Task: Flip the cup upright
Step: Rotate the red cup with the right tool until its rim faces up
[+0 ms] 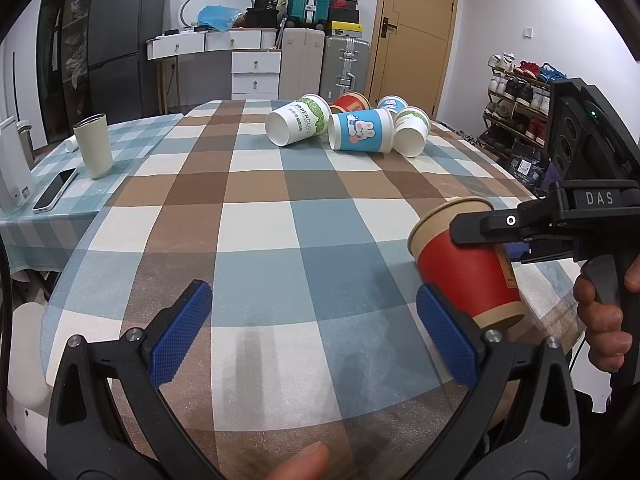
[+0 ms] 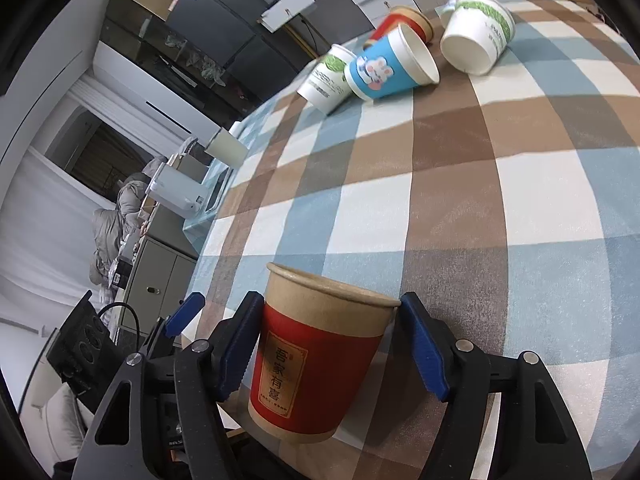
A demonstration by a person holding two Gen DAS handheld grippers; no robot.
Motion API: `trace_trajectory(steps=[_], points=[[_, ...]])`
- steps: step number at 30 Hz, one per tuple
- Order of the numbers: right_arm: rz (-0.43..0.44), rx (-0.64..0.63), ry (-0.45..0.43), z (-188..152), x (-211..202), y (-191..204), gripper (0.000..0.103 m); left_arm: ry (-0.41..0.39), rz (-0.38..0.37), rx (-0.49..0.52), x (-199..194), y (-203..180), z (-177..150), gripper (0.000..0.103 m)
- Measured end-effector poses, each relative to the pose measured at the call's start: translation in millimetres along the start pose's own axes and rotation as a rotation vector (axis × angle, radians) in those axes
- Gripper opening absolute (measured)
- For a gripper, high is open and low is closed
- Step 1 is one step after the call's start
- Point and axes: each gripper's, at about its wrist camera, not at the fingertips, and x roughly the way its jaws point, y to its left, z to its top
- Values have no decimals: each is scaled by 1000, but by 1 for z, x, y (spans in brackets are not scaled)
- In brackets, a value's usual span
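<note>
A red and tan paper cup (image 2: 316,356) stands mouth up, slightly tilted, between the pads of my right gripper (image 2: 326,344), which is shut on it just above the checked tablecloth (image 2: 480,208). In the left wrist view the same cup (image 1: 466,264) is at the right, with my right gripper's finger (image 1: 480,226) across it. My left gripper (image 1: 314,332) is open and empty, its right pad (image 1: 446,340) close beside the cup's base. Several cups lie on their sides at the far end: a blue bunny cup (image 1: 360,130), a white and green cup (image 1: 298,120) and a red one (image 1: 352,102).
A beige tumbler (image 1: 94,144), a phone (image 1: 54,190) and a white device (image 1: 12,172) sit on the adjoining blue checked table at left. Drawers, suitcases and a door stand behind; a shoe rack (image 1: 516,96) is at the right.
</note>
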Motion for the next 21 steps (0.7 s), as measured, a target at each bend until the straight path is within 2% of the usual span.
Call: trace_trajectory(steps=[3,7,15,18,21], points=[[-17,-46,-61,-2,-10,6,71,0,0,-1,0,0,0,102],[-133,-187,-199,-11,-24,23,71,3,-2,-8,1,0,-1,102],[-287,-433,-442,-35,-35,50,71,4,0,-12,1,1,-1,102],[-343,-503,-515,-41,-31,58,71,6,-1,-19,1,3,-1,102],[-374,-530,-540,-40,-23,61,71,5,-1,-19,2,3,-1,102]])
